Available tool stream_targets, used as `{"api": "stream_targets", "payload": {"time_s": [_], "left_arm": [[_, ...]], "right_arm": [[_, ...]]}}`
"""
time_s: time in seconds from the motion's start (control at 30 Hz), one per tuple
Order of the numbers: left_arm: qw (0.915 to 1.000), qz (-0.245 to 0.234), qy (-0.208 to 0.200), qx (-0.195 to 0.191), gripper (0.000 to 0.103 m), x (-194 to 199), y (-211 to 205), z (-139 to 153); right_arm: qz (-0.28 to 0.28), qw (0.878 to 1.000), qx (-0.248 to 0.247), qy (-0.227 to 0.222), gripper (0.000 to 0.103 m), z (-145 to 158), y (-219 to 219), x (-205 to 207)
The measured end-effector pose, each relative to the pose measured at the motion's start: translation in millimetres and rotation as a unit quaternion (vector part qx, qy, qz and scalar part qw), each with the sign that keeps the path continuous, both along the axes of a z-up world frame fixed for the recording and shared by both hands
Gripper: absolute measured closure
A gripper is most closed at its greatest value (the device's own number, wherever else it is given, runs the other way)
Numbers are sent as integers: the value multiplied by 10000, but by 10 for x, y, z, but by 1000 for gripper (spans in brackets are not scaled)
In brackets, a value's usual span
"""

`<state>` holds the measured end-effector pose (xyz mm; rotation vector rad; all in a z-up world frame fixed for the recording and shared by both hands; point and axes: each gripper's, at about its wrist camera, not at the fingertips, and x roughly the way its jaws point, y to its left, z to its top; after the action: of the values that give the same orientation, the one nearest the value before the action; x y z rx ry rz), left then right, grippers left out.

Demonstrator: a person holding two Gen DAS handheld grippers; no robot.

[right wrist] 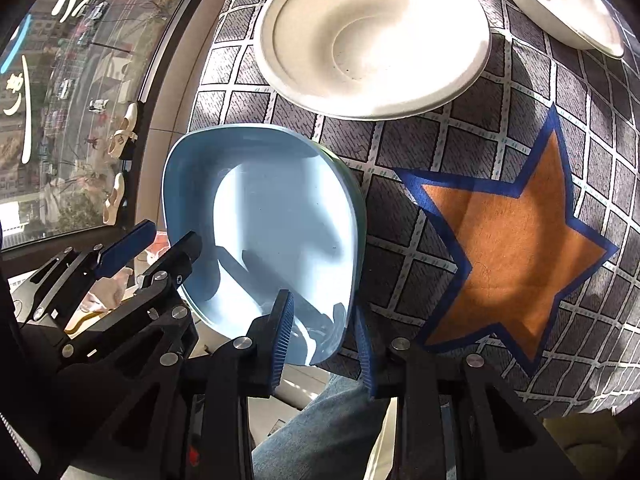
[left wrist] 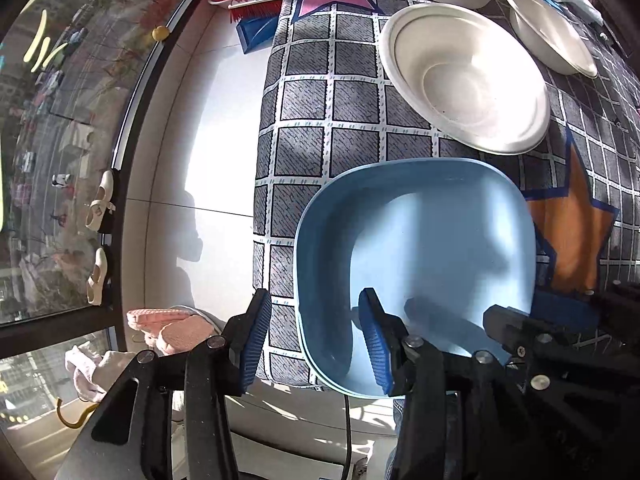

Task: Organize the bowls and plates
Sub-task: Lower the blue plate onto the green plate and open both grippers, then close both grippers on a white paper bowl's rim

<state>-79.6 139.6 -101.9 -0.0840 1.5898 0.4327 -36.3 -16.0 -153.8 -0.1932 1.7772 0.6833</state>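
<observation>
Blue plates point(left wrist: 440, 240) point(right wrist: 272, 208): two square ones are sitting nested at the near corner of the surface, one corner jutting past its edge over the floor.
Surface point(left wrist: 312, 120): a grey grid cloth with stars is covering it; the orange star point(right wrist: 516, 248) is lying at 3 o'clock of the stack.
Left tongs point(left wrist: 314, 344) point(right wrist: 156, 246): they are standing open, pointing steeply down, straddling the stack's rim at 7 o'clock, with one pad outside and one inside the dish; neither pad is pressing on it.
Right tongs point(right wrist: 323, 344): they are standing narrowly apart and appear to be pinching the stack's near rim at 5 o'clock, one pad inside and one outside.
White bowl point(left wrist: 464, 76) point(right wrist: 372, 36): it is resting upright at 12 o'clock of the stack, near but apart.
Other white bowls point(left wrist: 552, 28): two more are sitting further back, towards 1 o'clock.
Person: a leg in jeans point(right wrist: 320, 432) is showing below the surface edge.
</observation>
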Motion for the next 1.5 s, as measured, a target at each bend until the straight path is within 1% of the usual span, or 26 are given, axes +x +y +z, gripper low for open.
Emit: {"api": "stream_targets", "payload": {"time_s": [0.03,0.1,0.13,0.17,0.23,0.37,0.47,0.57,0.67,0.73,0.83,0.93,1.07,1.27,1.4,1.5], "left_arm": [[10000,30,-17,74,33,-8,19,10],[9998,102,-60,133,29,-27,73,42],[9998,142,-76,81,25,-36,98,59],[9998,182,-107,33,23,-48,120,76],[9997,216,-135,-20,23,-66,137,104],[9997,144,-151,-149,23,-69,87,119],[9993,17,-171,-327,23,-15,-43,127],[9984,-210,-230,-464,23,73,-212,165],[9972,-464,-302,-496,23,201,-341,217],[9967,-550,-351,-482,23,308,-367,259],[9967,-501,-461,-436,23,490,-310,331],[9977,-340,-490,-321,23,678,-191,352],[9985,-79,-478,-245,23,876,26,311],[9987,254,-419,-145,23,1153,296,173],[9989,336,-320,-31,23,1307,416,10],[9991,334,-240,33,23,1389,469,-120]], "right_arm": [[-21,10000,-14,-41,69,22,-39,18],[-107,9998,-41,-138,51,56,-110,72],[-188,9996,-9,-206,32,84,-169,105],[-290,9992,98,-245,18,110,-239,145],[-478,9984,176,-251,17,134,-381,211],[-918,9956,-60,-201,17,71,-718,323],[-1308,9912,-201,-67,17,-1,-950,365],[-1572,9871,-299,1,17,-29,-1142,366],[-1696,9849,-340,14,17,-42,-1231,355],[-1772,9836,-338,10,17,-26,-1287,362],[-1844,9823,-318,34,17,32,-1441,437],[-1784,9836,-269,-22,17,122,-1634,649],[-1643,9862,-192,-127,17,204,-1522,931],[-1265,9914,-16,-344,17,324,-1166,1363],[-1166,9926,-44,-339,17,263,-987,1584],[-1170,9926,-72,-309,17,163,-911,1608]]}}
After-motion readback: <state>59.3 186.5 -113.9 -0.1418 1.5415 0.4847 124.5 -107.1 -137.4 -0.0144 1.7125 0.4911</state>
